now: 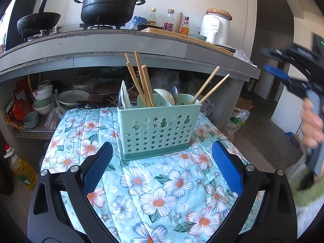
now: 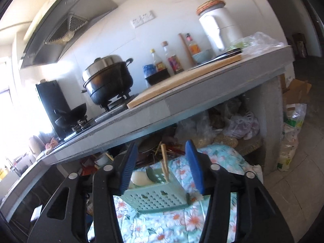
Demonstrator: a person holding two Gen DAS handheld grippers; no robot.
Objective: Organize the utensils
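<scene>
Blue pads line the left hand-held gripper, which hangs spread wide and holds nothing above the flowered cloth covering the table. Just beyond its fingertips stands the mint-green caddy, upright on the cloth, its front wall punched with stars and gourd shapes. Inside the caddy, four wooden chopsticks lean in the left part, two more chopsticks lean out to the right, and white spoons sit in the middle; another white utensil rests at the caddy's left end.

The right hand-held gripper is also spread and empty, held above and to the right of the caddy, tilted, with the caddy seen between its blue pads. From the left camera it shows blurred at the far right, with the person's hand around its grip.

Behind the caddy runs a grey kitchen counter with stacked bowls and plates beneath it. On the counter, behind the caddy to the left, stand a black pot and a wok; to the right, sauce bottles and a white appliance.
</scene>
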